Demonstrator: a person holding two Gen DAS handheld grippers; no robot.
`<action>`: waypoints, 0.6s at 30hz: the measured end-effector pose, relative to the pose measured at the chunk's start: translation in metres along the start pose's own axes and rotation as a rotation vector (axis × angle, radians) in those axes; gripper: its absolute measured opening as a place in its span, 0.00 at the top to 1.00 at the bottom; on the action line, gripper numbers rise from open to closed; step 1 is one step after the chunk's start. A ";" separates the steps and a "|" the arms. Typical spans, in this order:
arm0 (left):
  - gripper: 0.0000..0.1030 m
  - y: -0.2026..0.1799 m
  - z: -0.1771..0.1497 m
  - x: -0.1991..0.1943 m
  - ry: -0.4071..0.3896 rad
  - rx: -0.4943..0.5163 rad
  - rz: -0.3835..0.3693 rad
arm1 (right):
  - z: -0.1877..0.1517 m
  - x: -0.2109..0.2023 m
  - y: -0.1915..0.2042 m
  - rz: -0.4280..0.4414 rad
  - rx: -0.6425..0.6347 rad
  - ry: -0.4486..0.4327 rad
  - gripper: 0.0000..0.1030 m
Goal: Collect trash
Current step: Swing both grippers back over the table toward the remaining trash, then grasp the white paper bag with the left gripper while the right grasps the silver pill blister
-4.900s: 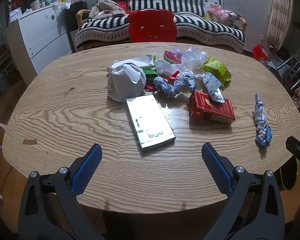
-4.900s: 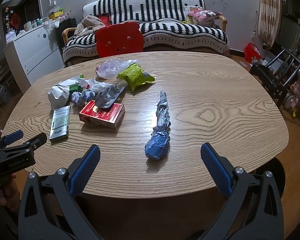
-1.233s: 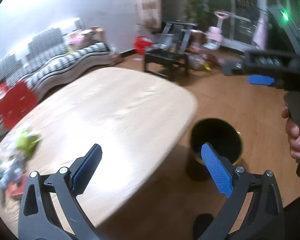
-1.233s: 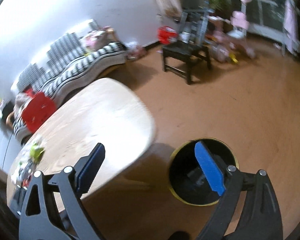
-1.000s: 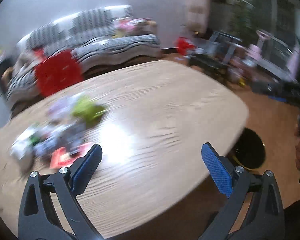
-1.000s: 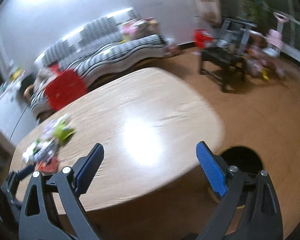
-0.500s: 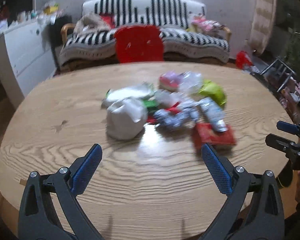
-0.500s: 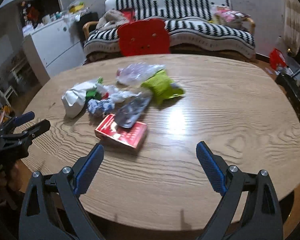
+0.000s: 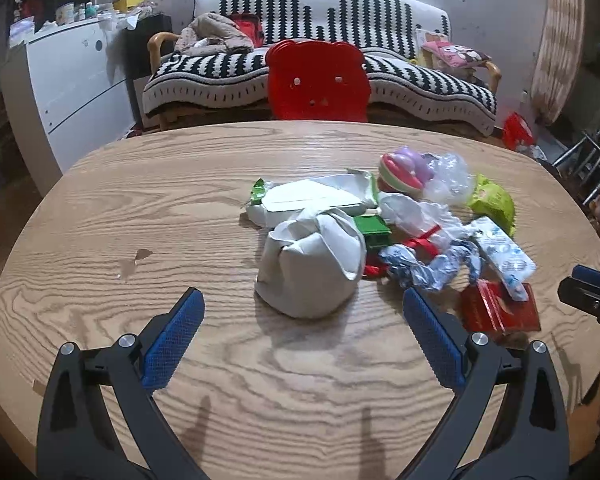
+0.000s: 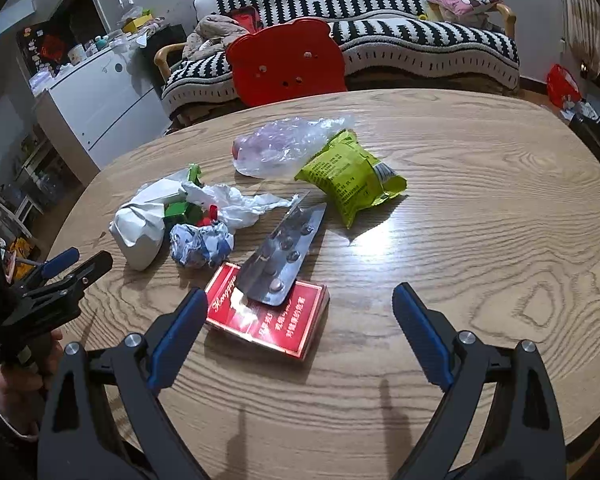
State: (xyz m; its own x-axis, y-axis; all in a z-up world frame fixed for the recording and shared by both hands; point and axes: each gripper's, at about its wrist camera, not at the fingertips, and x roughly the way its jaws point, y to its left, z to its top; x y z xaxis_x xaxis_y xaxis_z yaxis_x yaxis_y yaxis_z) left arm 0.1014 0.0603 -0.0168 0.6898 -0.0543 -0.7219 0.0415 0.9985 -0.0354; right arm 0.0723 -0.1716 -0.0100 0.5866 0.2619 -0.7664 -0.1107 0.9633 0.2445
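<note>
Left gripper [image 9: 303, 314]: jaws wide open, holding nothing, above the near part of the wooden table [image 9: 180, 208]; blue pads [image 9: 172, 336] on black arms.
Right gripper [image 10: 298, 316]: jaws wide open too and empty, above the table edge, pointing at the red box.
Nearest to left gripper: a white crumpled bag [image 9: 312, 268], knotted on top, standing between the two fingers but farther away.
Nearest to right gripper: a flat red box [image 10: 274, 322] with gold Chinese writing; a Latin word on its left edge begins with "Hong", the rest is not readable.
On the red box: a silver blister pack [image 10: 282, 258], lying tilted, with round pill pockets.
Beyond: a crumpled blue and white wrapper [image 10: 200, 244], a green carton [image 10: 180, 210], a white plastic bag [image 10: 236, 200], a yellow-green snack packet [image 10: 348, 178] with small print too fine to read, a clear plastic bag [image 10: 284, 146].
Trash place: all in one heap on the table middle, pieces touching each other.
Background: a red bear-shaped chair back [image 9: 318, 80], a black and white striped sofa [image 9: 400, 40].
</note>
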 end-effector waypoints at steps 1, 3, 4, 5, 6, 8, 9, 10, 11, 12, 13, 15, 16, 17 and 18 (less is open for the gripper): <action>0.06 0.000 0.001 0.002 -0.004 -0.001 0.004 | 0.001 0.002 0.000 0.001 0.002 0.001 0.13; 0.06 0.000 0.002 0.005 -0.011 0.009 0.012 | 0.003 0.008 0.000 0.011 0.012 0.009 0.13; 0.06 -0.001 0.003 0.006 -0.016 0.015 0.022 | 0.004 0.011 0.000 0.019 0.020 0.015 0.13; 0.06 -0.002 0.004 0.008 -0.022 0.022 0.030 | 0.004 0.014 0.001 0.024 0.025 0.018 0.13; 0.06 -0.003 0.004 0.008 -0.022 0.025 0.030 | 0.005 0.015 0.001 0.026 0.026 0.020 0.13; 0.06 -0.002 0.005 0.010 -0.019 0.020 0.027 | 0.007 0.019 0.005 0.029 0.025 0.020 0.13; 0.06 -0.001 0.005 0.011 -0.018 0.017 0.026 | 0.008 0.021 0.007 0.031 0.024 0.020 0.13; 0.06 0.000 0.005 0.011 -0.018 0.015 0.024 | 0.009 0.022 0.009 0.035 0.022 0.021 0.13; 0.06 0.000 0.006 0.012 -0.019 0.016 0.024 | 0.009 0.023 0.010 0.037 0.021 0.020 0.13; 0.06 0.000 0.006 0.012 -0.021 0.016 0.026 | 0.010 0.024 0.011 0.039 0.020 0.019 0.13; 0.06 0.000 0.006 0.013 -0.022 0.018 0.028 | 0.011 0.025 0.013 0.042 0.021 0.020 0.13; 0.06 0.001 0.006 0.016 -0.020 0.021 0.030 | 0.012 0.028 0.014 0.046 0.024 0.023 0.13; 0.06 0.002 0.007 0.017 -0.017 0.021 0.026 | 0.012 0.029 0.014 0.048 0.025 0.024 0.13; 0.06 0.002 0.007 0.017 -0.017 0.022 0.019 | 0.013 0.030 0.015 0.051 0.027 0.027 0.13; 0.06 0.004 0.008 0.018 -0.021 0.026 0.010 | 0.014 0.031 0.015 0.055 0.028 0.029 0.13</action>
State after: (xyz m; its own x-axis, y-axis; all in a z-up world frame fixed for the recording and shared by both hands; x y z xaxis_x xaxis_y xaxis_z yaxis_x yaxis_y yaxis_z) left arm 0.1194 0.0632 -0.0246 0.7052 -0.0448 -0.7076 0.0532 0.9985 -0.0102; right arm 0.0997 -0.1501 -0.0218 0.5566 0.3163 -0.7682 -0.1192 0.9455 0.3029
